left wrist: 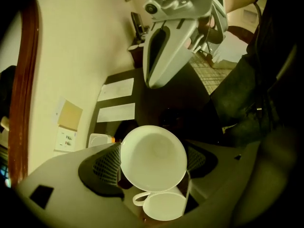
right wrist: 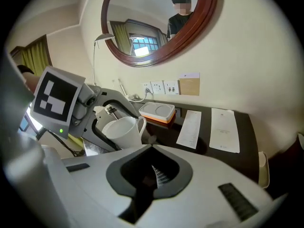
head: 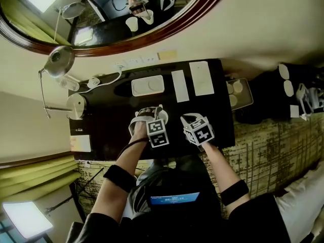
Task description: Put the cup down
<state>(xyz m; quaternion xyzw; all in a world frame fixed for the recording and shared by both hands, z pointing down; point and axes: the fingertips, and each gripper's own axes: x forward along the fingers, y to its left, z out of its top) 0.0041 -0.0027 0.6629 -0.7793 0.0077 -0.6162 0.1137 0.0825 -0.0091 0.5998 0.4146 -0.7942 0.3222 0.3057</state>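
Cup (left wrist: pixel 153 158) interior, seemingly empty: left gripper view.

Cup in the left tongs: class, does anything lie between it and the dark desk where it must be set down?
Nothing visible does. The cup, gripped by the left tongs, hangs over bare desk; the white tray lies nearer the wall.

The dark glossy table (head: pixel 106 130) stands against the far wall. At its far middle lies a white tray (head: pixel 148 85) with an orange underside. Just right of it lie a narrow paper sheet (head: pixel 179 85) and a wider paper sheet (head: pixel 201 78), side by side. A lamp base (head: pixel 77 107) stands at the left edge, a white cable (head: pixel 109 79) runs along the far left, and a pale card (head: pixel 81 143) lies at the near left corner.
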